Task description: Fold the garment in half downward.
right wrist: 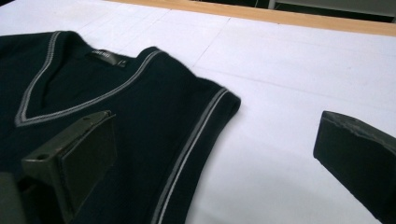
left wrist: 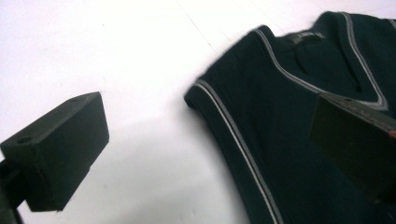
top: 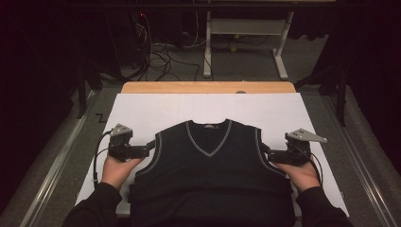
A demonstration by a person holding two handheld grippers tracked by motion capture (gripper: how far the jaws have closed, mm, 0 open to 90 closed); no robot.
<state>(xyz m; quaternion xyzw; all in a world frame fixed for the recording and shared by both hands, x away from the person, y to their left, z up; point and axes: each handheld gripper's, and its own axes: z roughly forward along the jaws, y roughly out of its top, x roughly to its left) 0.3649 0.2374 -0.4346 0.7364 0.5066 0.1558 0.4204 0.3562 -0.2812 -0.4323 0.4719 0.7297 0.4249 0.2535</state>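
My L gripper (top: 152, 147) at vest (top: 210, 165) L armhole, jaws spread, nothing pinched. My R gripper (top: 265, 152) at R armhole, jaws spread, empty too. Vest flat on white sheet (top: 156, 109), neck away from me. Wood table edge (top: 208, 87) beyond.

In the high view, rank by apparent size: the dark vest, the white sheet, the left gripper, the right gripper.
1. white sheet
2. dark vest
3. left gripper and right gripper: they look alike, so no ranking between them.
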